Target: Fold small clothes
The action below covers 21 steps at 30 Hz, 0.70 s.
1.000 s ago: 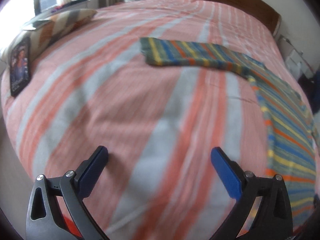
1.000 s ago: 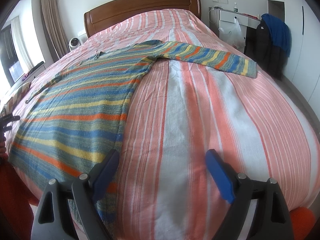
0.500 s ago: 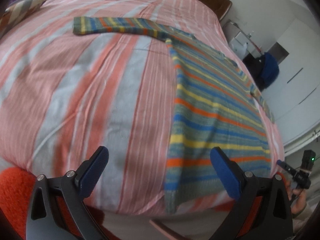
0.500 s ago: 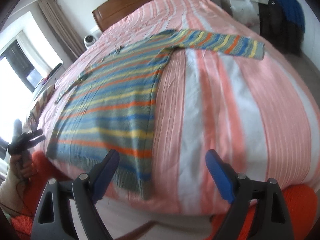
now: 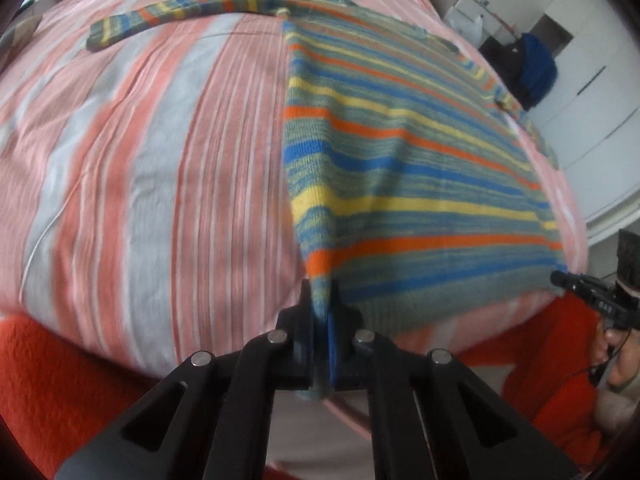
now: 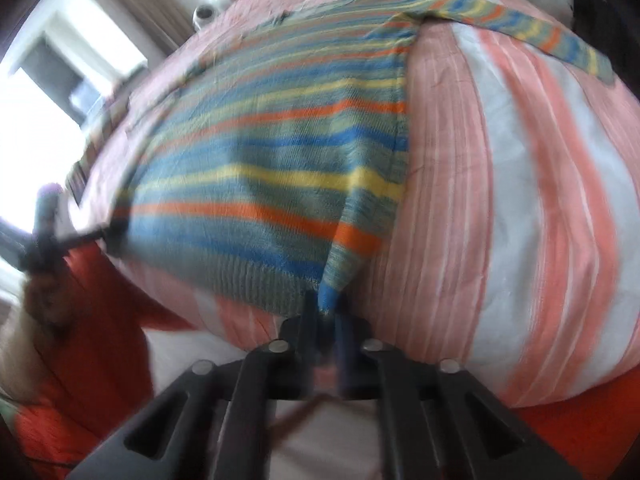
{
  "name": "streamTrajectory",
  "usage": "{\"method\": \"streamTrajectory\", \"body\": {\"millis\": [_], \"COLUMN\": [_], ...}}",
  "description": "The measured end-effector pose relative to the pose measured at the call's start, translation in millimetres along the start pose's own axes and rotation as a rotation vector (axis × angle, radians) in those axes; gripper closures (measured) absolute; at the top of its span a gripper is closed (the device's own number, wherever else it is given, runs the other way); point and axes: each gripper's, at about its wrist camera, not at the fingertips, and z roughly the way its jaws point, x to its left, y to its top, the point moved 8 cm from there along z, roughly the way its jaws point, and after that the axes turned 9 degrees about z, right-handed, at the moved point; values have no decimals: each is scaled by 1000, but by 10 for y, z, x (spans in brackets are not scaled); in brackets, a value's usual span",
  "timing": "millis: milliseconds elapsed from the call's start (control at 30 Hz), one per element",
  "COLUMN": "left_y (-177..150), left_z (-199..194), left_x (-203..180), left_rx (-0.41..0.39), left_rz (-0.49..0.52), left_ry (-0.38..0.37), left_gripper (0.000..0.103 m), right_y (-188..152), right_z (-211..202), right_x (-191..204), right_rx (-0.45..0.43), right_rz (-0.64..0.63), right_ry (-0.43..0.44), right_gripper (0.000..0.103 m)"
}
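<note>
We pinch both hem corners of a striped sweater point(image 5: 400, 152) lying flat on a pink-striped bed point(image 5: 160, 160).

The left gripper point(image 5: 320, 320) and right gripper point(image 6: 326, 316) each clamp a bottom corner, sleeves spread toward the headboard. To fold well, we judge both corners should rise level, hem taut, travelling together toward the shoulders.

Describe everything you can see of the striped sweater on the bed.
The striped sweater is a knit with blue, yellow, orange and grey-green bands and a ribbed hem. It lies spread flat on the pink-striped bedspread, sleeves stretched out sideways. The left gripper pinches one bottom hem corner, the right gripper the other, tenting the fabric at each corner.
</note>
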Motion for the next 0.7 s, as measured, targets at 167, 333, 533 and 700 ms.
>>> {"method": "streamTrajectory", "body": {"millis": [167,333,533,700], "left_y": [-220,-226,-180,-88], "left_z": [-204,69,39,-338], "left_x": [-71,0,5,82], "left_rx": [13,56,41,-91], "left_rz": [42,-1,4,-10], "left_ry": [-38,-21,36,87], "left_gripper": [101,101,85,25], "right_y": [39,-3,-43,-31], "right_z": [-464,-131,-5,-297], "right_x": [39,-95,-157,-264], "right_rx": [-49,1,-22,-95], "right_rz": [-32,-15,-4,16], "right_ry": [-20,-65,-83,-128], "right_gripper": [97,97,86,40]}}
